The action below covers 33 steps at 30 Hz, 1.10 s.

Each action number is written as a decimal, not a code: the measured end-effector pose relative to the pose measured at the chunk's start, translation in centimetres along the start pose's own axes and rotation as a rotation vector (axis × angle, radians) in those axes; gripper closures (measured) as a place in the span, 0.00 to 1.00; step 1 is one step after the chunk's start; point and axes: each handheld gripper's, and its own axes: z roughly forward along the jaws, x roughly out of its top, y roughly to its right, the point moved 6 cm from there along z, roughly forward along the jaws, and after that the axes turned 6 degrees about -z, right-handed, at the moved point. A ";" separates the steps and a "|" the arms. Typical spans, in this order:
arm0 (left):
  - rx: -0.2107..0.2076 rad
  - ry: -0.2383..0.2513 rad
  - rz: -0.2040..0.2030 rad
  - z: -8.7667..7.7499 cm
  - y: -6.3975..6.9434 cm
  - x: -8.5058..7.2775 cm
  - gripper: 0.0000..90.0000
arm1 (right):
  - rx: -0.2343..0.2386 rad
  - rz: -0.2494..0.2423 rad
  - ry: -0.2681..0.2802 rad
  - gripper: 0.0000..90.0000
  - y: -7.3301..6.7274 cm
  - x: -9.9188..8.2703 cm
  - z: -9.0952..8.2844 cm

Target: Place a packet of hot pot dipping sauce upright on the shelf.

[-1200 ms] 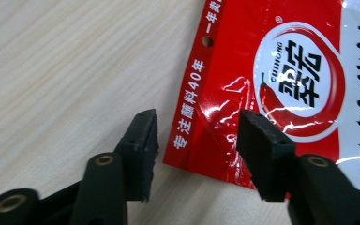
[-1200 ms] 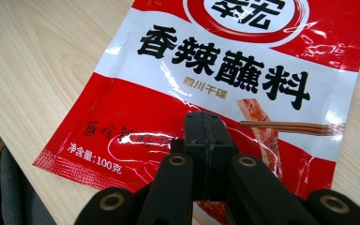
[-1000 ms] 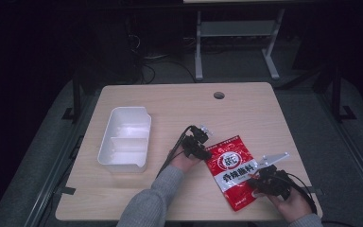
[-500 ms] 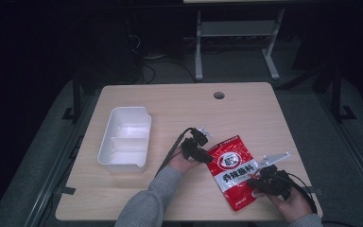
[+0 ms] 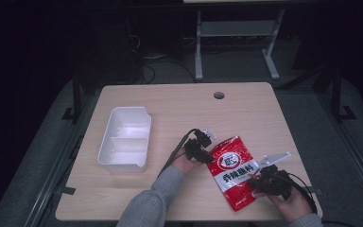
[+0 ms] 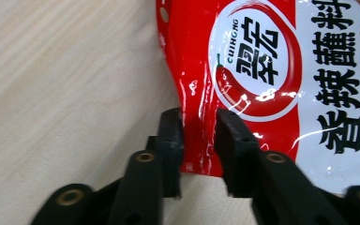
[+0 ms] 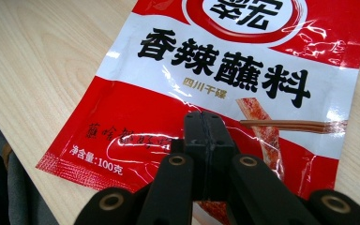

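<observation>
We are working at a light wooden table (image 5: 179, 101) with a gripper in each hand, and the thing in hand is a red and white sauce packet (image 5: 233, 170) lying flat on the near right part of the tabletop, at a slant, its top toward the middle of the table and its bottom close to the near edge. Our left gripper (image 5: 199, 147) sits at the packet's upper left corner; in the left gripper view its jaws (image 6: 199, 136) stand a little apart with the packet's red edge (image 6: 194, 93) between them, so they straddle the seam but have not yet clamped on it. Our right gripper (image 5: 260, 182) is at the packet's lower right side; in the right gripper view its jaws are pressed together over the lower part of the packet (image 7: 225, 70), though we cannot tell whether they pinch any film or merely rest closed on top of it. A white two-compartment tray (image 5: 125, 139) stands empty on the left side of the table, well apart from the packet. We judge the work to be at an early stage: the packet is reached and lined up, but it is not lifted, not visibly opened, and nothing has gone into the tray.
</observation>
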 end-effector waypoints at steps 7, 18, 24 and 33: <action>0.004 0.022 0.028 -0.8 0.4 0.1 0.95 | 0.007 0.008 0.003 0.98 0.0 0.0 0.0; -0.002 0.055 0.072 -2.5 1.4 0.3 0.99 | 0.029 0.019 0.017 0.95 0.1 -0.1 0.0; -0.013 0.080 0.112 -3.6 2.6 0.6 0.99 | 0.065 0.036 0.017 0.86 0.1 0.0 0.0; -0.009 0.119 0.160 -5.1 3.9 0.6 0.99 | 0.015 0.044 0.046 0.63 2.2 0.9 -1.9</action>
